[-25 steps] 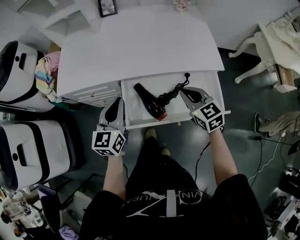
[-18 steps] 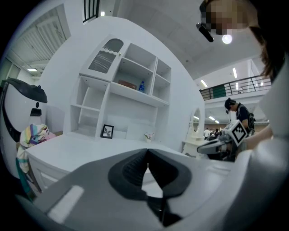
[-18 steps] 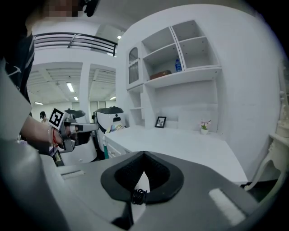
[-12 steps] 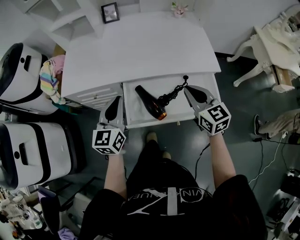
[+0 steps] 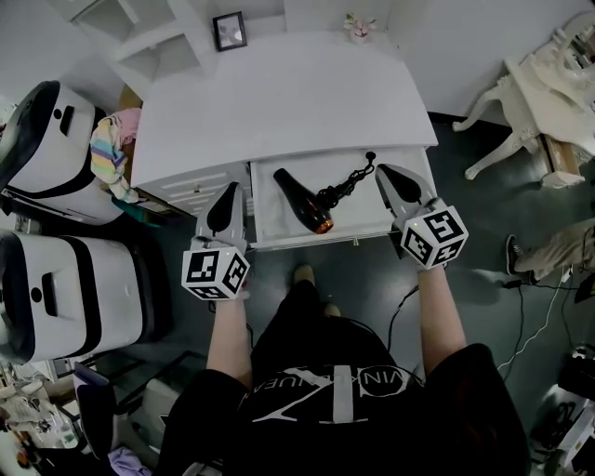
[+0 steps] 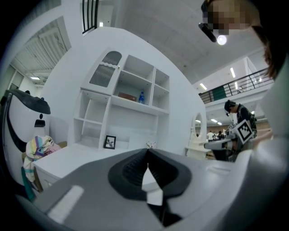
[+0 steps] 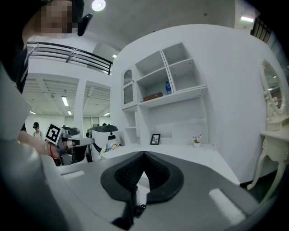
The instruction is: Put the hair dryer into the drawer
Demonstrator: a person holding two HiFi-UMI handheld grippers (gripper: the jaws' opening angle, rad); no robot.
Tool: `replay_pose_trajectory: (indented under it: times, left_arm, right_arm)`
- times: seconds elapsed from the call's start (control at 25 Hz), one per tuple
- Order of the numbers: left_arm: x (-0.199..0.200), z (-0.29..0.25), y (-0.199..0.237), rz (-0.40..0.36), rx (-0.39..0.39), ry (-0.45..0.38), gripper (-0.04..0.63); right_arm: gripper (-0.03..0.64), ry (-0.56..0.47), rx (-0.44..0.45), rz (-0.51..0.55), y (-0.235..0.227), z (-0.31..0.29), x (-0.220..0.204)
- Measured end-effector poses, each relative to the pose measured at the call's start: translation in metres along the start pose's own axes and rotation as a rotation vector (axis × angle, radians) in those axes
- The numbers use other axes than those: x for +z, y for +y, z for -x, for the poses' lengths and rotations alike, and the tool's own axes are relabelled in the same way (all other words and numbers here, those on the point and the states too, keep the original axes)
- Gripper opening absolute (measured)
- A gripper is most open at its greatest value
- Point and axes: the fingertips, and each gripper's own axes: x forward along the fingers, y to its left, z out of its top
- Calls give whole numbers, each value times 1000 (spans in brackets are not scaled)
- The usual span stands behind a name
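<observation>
The black hair dryer (image 5: pixel 299 196) with an orange nozzle lies in the open white drawer (image 5: pixel 307 240), its coiled black cord (image 5: pixel 351 177) trailing to the right. My left gripper (image 5: pixel 229 189) hovers in front of the desk, just left of the drawer, shut and empty. My right gripper (image 5: pixel 384 171) is above the drawer's right end, near the cord but apart from it, also shut with nothing in it. In the left gripper view the jaws (image 6: pixel 146 152) meet at their tips, and they do the same in the right gripper view (image 7: pixel 143 155). Both grippers point about level over the desk top.
The white desk top (image 5: pixel 279 102) carries a small picture frame (image 5: pixel 230 30) and a flower pot (image 5: pixel 359 26) at the back, beside a white shelf unit (image 5: pixel 149 46). White rounded cases (image 5: pixel 56 279) and a colourful cloth (image 5: pixel 112 153) stand left. A white chair (image 5: pixel 539 84) is right.
Both grippers have risen. The right one has drawn back from the cord toward the drawer's right end. The hair dryer has stayed where it lay in the drawer.
</observation>
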Motion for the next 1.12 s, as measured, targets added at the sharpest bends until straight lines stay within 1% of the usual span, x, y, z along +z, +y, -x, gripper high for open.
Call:
replay_pose_trajectory:
  times: [0.44, 1.0, 1.12]
  left_arm:
    - [22, 26, -3, -16, 35, -42, 0]
    - [27, 64, -4, -12, 89, -56, 0]
    - [28, 70, -4, -7, 105, -57, 0]
  right_arm:
    - [2, -72, -16, 10, 9, 25, 22]
    - [2, -122, -5, 0, 22, 49, 31]
    - [2, -128, -6, 13, 24, 55, 33]
